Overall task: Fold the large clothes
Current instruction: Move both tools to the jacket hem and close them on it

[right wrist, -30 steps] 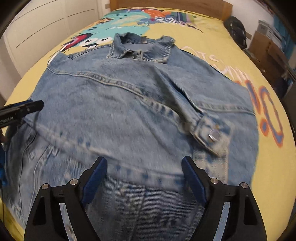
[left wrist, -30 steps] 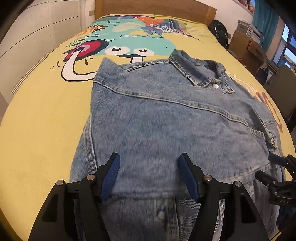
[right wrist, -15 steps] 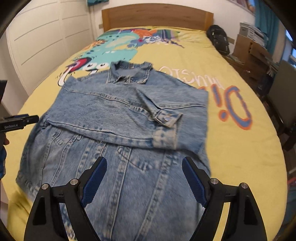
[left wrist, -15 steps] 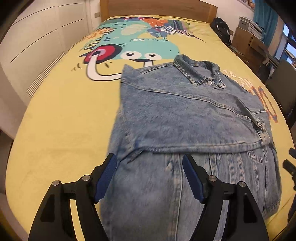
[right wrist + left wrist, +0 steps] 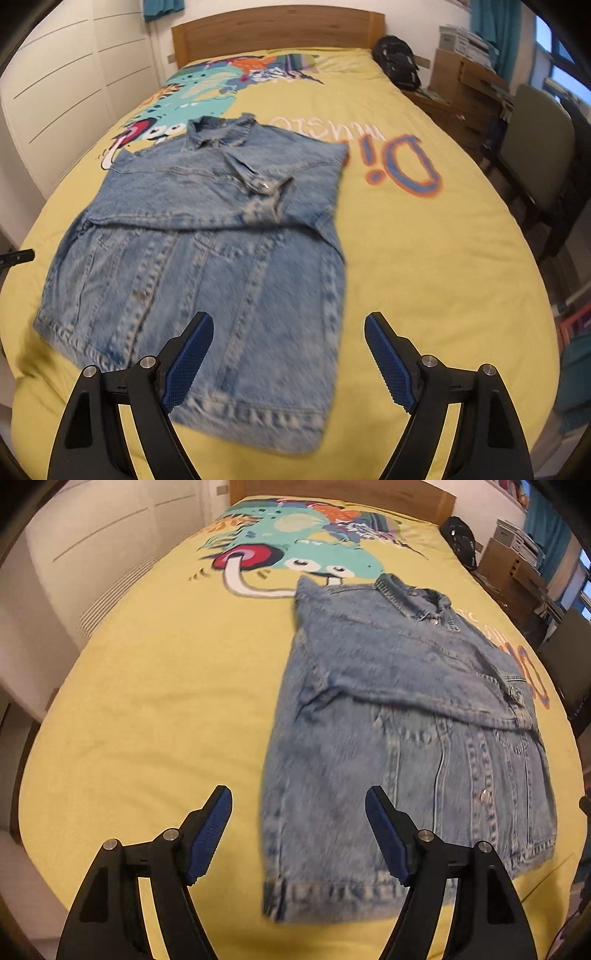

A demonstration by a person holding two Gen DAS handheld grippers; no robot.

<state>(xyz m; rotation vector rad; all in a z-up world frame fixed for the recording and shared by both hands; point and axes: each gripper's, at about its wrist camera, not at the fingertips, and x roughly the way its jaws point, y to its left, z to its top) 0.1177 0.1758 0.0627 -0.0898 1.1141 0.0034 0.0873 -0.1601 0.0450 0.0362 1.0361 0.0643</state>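
denim jacket [image 5: 207, 236] on yellow bedspread [image 5: 424, 258] (black backpack [image 5: 397, 66] by headboard [image 5: 277, 27])

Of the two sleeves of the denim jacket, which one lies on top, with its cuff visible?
The sleeve crossing the denim jacket from its left-hand shoulder in the right wrist view lies on top; its buttoned cuff shows. The other sleeve is hidden.

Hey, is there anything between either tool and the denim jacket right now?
Nothing visible. The left tool and right tool hang open over the jacket's hem corners, with only bare yellow bedspread around it.
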